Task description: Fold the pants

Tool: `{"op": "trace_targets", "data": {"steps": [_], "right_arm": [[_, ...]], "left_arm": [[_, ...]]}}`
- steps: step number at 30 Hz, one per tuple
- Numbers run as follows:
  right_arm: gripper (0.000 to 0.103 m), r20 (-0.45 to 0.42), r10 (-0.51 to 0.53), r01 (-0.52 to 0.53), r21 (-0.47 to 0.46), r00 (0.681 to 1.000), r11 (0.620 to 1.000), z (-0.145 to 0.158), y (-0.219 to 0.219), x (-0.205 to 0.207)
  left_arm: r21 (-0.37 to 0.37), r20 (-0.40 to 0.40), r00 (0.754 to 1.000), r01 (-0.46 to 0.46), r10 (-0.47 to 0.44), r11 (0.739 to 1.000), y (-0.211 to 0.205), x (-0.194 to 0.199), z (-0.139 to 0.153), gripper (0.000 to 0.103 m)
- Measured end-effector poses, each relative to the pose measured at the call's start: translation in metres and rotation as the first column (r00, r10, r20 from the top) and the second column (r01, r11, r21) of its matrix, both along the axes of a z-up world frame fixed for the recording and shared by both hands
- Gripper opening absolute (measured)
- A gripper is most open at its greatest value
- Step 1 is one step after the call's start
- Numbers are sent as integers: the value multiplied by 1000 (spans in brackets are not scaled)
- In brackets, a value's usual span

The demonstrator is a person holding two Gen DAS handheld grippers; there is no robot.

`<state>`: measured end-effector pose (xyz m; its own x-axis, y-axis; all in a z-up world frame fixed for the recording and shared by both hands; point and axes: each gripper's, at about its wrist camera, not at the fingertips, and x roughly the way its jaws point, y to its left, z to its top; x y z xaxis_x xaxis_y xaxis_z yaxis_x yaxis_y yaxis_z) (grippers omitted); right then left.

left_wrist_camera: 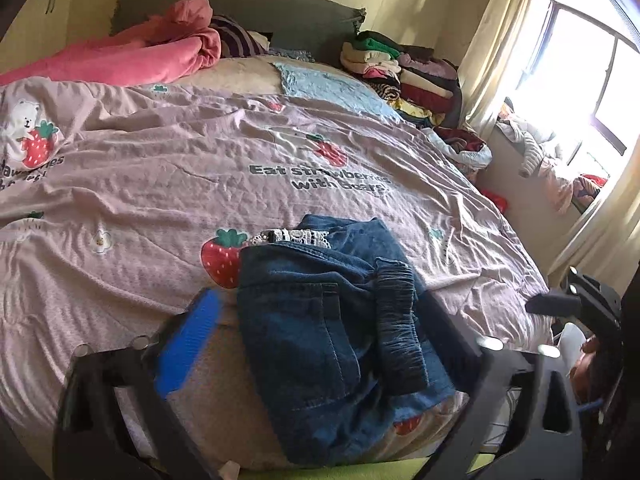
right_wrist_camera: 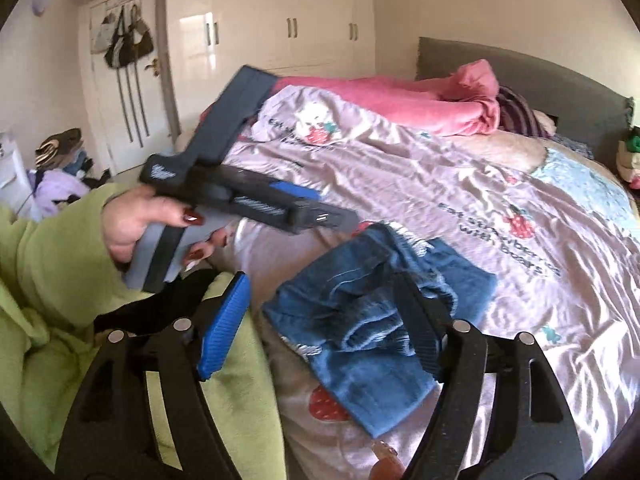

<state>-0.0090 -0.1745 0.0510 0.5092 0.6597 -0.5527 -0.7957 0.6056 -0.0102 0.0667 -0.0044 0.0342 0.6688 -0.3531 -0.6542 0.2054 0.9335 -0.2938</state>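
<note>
Left wrist view: I see the pants (left_wrist_camera: 332, 336) lying in a compact folded bundle on the bed (left_wrist_camera: 160, 168), near its front edge, on the pink strawberry-print cover.
Right wrist view: I see the same pants (right_wrist_camera: 376, 312) from the side, a rumpled blue denim stack with the elastic waistband doubled over on top.
Left gripper (left_wrist_camera: 320, 332): its jaws stand wide apart over the bundle, one blue pad beside the denim's left edge; I see no pad pressing on cloth.
Right gripper (right_wrist_camera: 320, 320): jaws apart too, hovering above the denim with nothing clamped between them.
Left hand (right_wrist_camera: 136, 224): in the right wrist view it holds its tool clear above the bed.
Weight: I judge the pants light, small denim, easy to lift with one grip.
Stiffness: soft but with some body; the layers should hold a crease yet can slump open if dragged.
Slip: the cover looks smooth, so I expect the bundle to slide rather than stay put when pushed.
Where to hold: I would pinch the thick gathered waistband or a seamed edge through all layers, not a single loose flap.
Fragility: none to speak of; the lace trim at the far edge might snag.
</note>
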Motion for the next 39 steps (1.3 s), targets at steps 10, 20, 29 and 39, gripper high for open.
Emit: {"op": "trace_targets", "data": {"steps": [10,20,29,39], "right_arm": [[75,10,-97,97,30,995,995,5,-14,11],[77,-42,-231,231,11,972,973,-11,-26,33],[77,-149,-344,344,-26,927,939,-41,-39,61],[73,-326,-405,413,-47,854,909,-81,-45,92]], "left_arm": [[17,20,1000,-9,8,1000,0,-10,5,98],[44,19,999,-27,26,999,3,-14,0,98],[69,-38,998,-45,48,997,4,-6,-26,98],[46,-140,989,-50,56,998,3,5,-67,98]]}}
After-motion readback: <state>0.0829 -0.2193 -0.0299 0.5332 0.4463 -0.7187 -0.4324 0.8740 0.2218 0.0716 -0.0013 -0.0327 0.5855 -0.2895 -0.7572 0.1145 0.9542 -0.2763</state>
